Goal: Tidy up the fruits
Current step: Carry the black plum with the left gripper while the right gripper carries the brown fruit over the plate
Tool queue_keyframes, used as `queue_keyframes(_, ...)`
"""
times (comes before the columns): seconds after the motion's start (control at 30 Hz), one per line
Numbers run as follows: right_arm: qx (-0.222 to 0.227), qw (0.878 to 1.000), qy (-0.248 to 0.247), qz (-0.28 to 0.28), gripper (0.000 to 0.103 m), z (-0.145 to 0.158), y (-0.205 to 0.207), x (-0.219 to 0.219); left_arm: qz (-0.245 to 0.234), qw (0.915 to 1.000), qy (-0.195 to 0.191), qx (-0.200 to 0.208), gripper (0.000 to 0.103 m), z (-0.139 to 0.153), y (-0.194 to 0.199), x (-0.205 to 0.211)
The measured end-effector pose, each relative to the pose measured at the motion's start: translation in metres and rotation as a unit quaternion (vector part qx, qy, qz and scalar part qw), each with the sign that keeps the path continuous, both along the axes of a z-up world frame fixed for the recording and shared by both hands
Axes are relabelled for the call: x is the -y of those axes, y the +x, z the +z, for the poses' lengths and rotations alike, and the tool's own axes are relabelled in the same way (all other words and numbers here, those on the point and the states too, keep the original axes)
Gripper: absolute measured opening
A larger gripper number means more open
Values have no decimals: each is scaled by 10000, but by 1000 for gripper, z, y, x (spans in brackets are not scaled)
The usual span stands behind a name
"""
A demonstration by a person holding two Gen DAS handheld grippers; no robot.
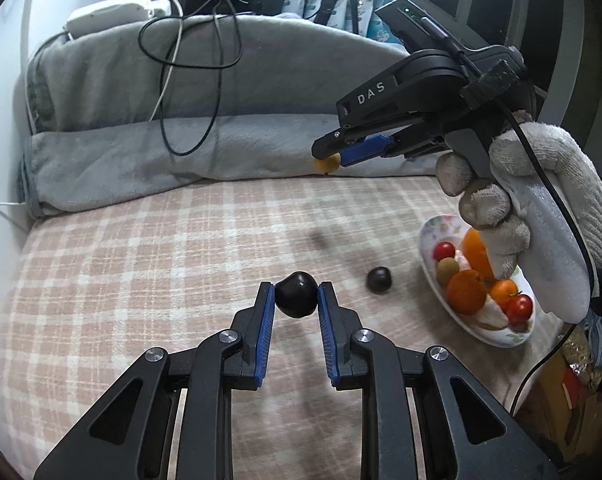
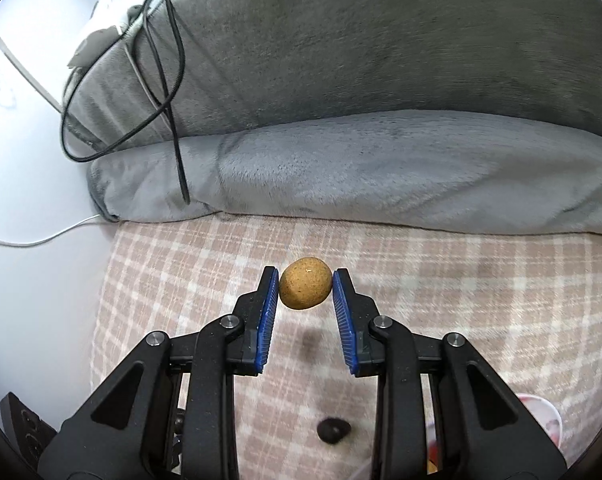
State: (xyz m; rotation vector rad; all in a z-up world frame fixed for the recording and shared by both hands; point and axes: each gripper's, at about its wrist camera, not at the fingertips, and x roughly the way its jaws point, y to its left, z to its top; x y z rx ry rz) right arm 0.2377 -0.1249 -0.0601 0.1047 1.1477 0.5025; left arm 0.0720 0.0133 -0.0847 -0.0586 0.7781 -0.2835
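Black linkage arms and blue ribbed pads of the left gripper [image 1: 297, 294] fill the near foreground, pinching a dark fruit [image 1: 296, 295] clear above the checked blanket [image 1: 141, 264]. Right gripper [image 2: 306, 289] likewise clamps a tan speckled fruit [image 2: 305, 289], egg-shaped, rough-skinned, held off the bed. White knit glove [image 1: 533, 216] wraps the right handle.

Plate [image 1: 431, 276] sits at the right on the blanket: oval, glossy, flower-printed, holding oranges [image 1: 466, 292], cherry tomatoes [image 1: 444, 250] and a small greenish-brown fruit [image 1: 448, 268]. One more dark fruit [image 1: 379, 280] lies loose on the blanket just beside the plate's rim.

Judgement: both fruits are bound for the plate. Grip sits near the pad tips, so a steady squeeze matters; smooth dark skin may slip, the rough tan skin less so. Best to lower each into a gap between the heaped fruits and let go low, since round fruit would roll off a shallow rim. Soft blanket gives the plate poor footing; avoid pressing on its edge.

Grey plush blanket [image 2: 381, 168] is bunched behind, cables [image 1: 189, 60] draped over it.
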Motion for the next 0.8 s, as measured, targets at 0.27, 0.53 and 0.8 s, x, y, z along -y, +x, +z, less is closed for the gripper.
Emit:
queue_keyframes(0.27,259,9996,95,30,29,23,-28,29,-97,9999,-71,118,21,9,-13,19)
queue_keyframes(0.53,426,9990,128,-2,29,35,-52,63,-282,9993,-163,168,21,13,-17,42)
queue_keyframes(0.8,510,9987,81,-34,29,37,-70,94,-541,9981,-212,215,21,19,-24,65)
